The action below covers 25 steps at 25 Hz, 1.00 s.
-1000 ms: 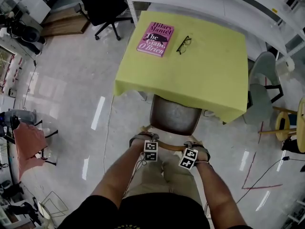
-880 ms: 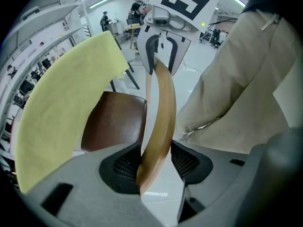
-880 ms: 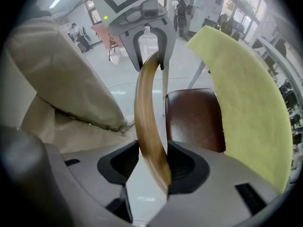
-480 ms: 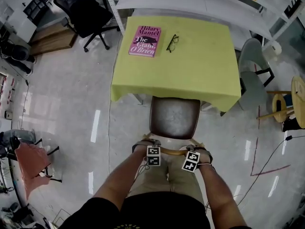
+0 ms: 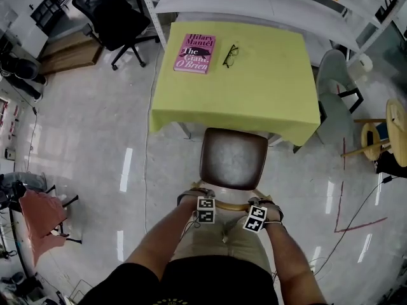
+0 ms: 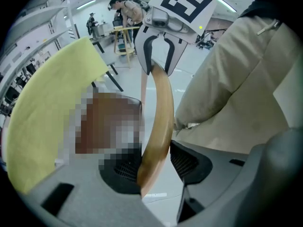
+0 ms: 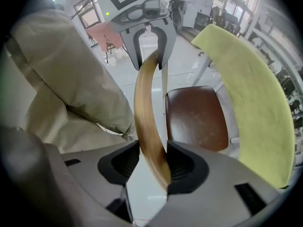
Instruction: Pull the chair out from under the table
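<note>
The chair (image 5: 233,159) has a brown seat and a curved wooden back rail (image 5: 230,203); it stands just in front of the yellow-clothed table (image 5: 254,88), with almost the whole seat showing. My left gripper (image 5: 202,199) and right gripper (image 5: 259,203) point down onto the rail, side by side, in front of my legs. In the left gripper view the rail (image 6: 158,122) runs between the pads of the left gripper (image 6: 156,162), which is shut on it. In the right gripper view the right gripper (image 7: 154,167) is likewise shut on the rail (image 7: 147,112).
A pink book (image 5: 195,44) and glasses (image 5: 230,55) lie on the table. A black office chair (image 5: 108,14) stands at the far left, a grey chair (image 5: 334,81) and a wooden stool (image 5: 394,132) at the right. Cables cross the floor at the right.
The chair has slid out from under the table towards me, so more of the seat shows. Both grippers have come back with the rail, still holding it.
</note>
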### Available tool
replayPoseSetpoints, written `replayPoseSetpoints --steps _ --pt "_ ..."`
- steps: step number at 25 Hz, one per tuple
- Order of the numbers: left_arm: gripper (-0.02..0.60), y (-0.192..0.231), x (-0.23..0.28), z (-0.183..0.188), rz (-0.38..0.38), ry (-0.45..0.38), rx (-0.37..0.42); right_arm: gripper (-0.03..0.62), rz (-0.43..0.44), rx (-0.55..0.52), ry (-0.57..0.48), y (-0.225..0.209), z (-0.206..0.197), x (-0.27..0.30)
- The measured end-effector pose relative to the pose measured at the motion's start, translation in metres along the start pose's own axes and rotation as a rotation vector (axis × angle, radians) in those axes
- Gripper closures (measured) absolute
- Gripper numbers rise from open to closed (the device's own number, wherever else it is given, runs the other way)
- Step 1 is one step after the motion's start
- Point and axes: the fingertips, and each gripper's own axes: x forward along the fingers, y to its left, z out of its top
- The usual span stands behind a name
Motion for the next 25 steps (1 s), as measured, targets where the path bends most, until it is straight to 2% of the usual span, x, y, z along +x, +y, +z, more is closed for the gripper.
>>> replayPoseSetpoints --steps 10,16,20,23,25 --pt "0.399 -0.02 0.001 0.014 0.002 0.019 -0.065 0.419 0.034 -0.037 -0.009 0.011 -0.012 -0.006" --pt "0.403 -0.029 -0.001 0.013 0.003 0.037 -0.067 0.419 0.047 -0.036 -0.034 0.019 -0.011 -0.009" --pt "0.403 -0.03 -0.004 0.013 0.038 0.005 -0.12 0.405 0.036 0.089 -0.105 0.019 -0.013 -0.01" --pt "0.403 -0.029 -0.017 0.013 0.08 -0.063 -0.184 0.396 0.024 0.188 -0.178 0.017 -0.015 -0.019" --pt "0.403 -0.019 -0.028 0.012 0.143 -0.134 -0.254 0.396 0.006 0.244 -0.227 0.012 -0.014 -0.03"
